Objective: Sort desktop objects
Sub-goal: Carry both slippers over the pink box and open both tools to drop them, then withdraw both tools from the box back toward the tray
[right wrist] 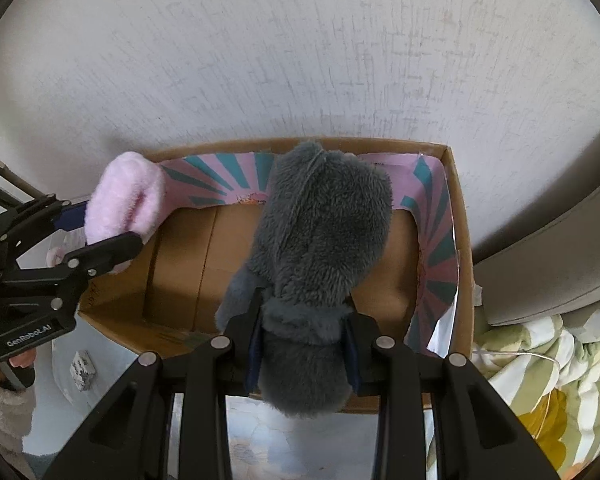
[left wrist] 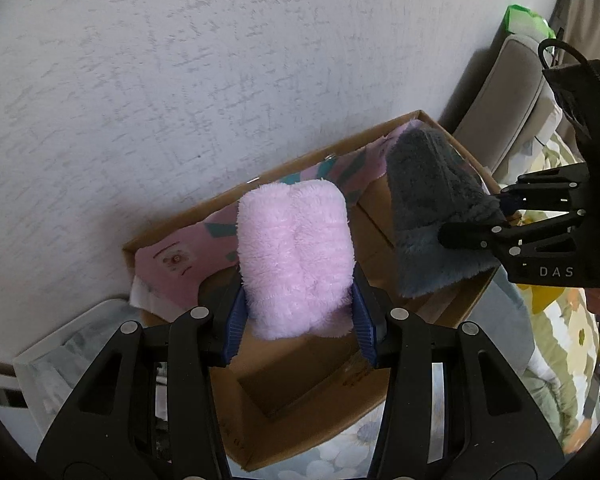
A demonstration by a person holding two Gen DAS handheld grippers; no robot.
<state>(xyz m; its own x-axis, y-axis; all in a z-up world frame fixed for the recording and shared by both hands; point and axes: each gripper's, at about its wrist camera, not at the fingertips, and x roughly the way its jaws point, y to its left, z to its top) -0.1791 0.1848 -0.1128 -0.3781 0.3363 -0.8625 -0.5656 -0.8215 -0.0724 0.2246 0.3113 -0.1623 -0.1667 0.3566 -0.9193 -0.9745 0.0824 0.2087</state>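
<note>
My left gripper [left wrist: 298,320] is shut on a folded fluffy pink cloth [left wrist: 296,256] and holds it above the open cardboard box [left wrist: 432,304]. My right gripper [right wrist: 304,344] is shut on a folded fluffy grey cloth [right wrist: 324,240] and holds it over the same box [right wrist: 462,240]. In the left wrist view the grey cloth [left wrist: 432,208] and the right gripper [left wrist: 496,216] are at the right. In the right wrist view the pink cloth [right wrist: 124,200] and the left gripper [right wrist: 96,220] are at the box's left edge.
The box stands against a textured white wall [left wrist: 220,80] and is lined with pink and teal paper [right wrist: 220,184]. A grey cushion [right wrist: 548,264] lies to the right. A floral quilt [right wrist: 540,380] lies under and around the box. A white container [left wrist: 60,352] is at the left.
</note>
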